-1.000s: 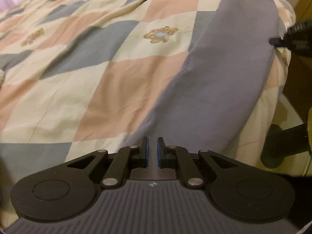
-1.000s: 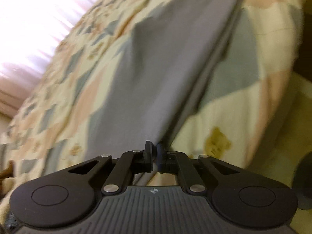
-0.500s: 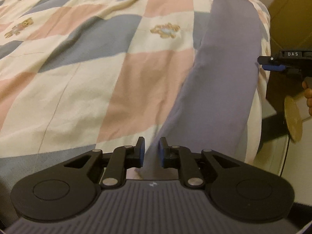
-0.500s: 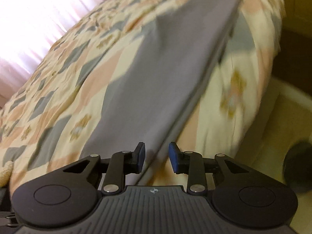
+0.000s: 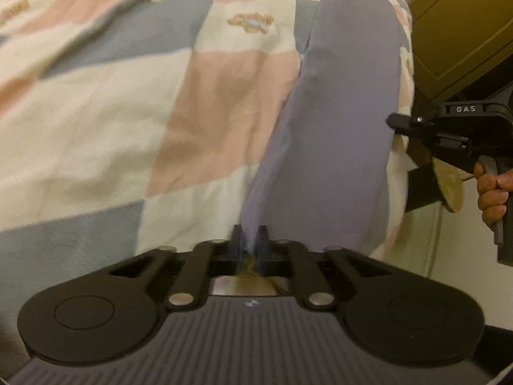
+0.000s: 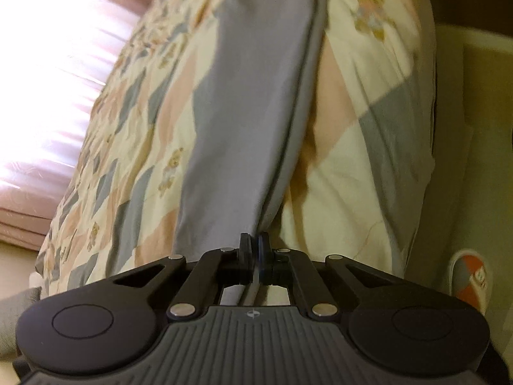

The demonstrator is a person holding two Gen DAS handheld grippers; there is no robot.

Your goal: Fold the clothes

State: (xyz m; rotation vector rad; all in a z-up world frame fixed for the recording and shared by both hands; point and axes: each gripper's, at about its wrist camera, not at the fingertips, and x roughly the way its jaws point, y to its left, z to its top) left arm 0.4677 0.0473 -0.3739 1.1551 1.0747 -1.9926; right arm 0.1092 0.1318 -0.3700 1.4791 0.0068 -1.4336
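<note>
Through the left wrist view, the left hand-held gripper (image 5: pixel 249 235) was clamped on the near end of a grey-purple garment (image 5: pixel 340 122), which ran straight ahead of it as a long folded strip along the right edge of a bed. Left of the strip spread a patchwork quilt (image 5: pixel 160 80) in cream, pink and grey-blue squares with a teddy-bear motif. To the right, off the bed's edge, the right hand-held gripper (image 5: pixel 397 121) showed from the side, held by a hand (image 5: pixel 492 192), its tip touching the garment's right edge; behind it stood a brown wooden cabinet (image 5: pixel 461 29). Through the right wrist view, the right hand-held gripper (image 6: pixel 254 248) was pinched together on the garment's (image 6: pixel 253 96) layered edge, the cloth stretching away ahead. Left of it lay the quilt (image 6: pixel 138 147), with a bright pink curtain (image 6: pixel 54 73) beyond; to the right the quilt hung down the bedside toward a pale floor (image 6: pixel 481 166).
</note>
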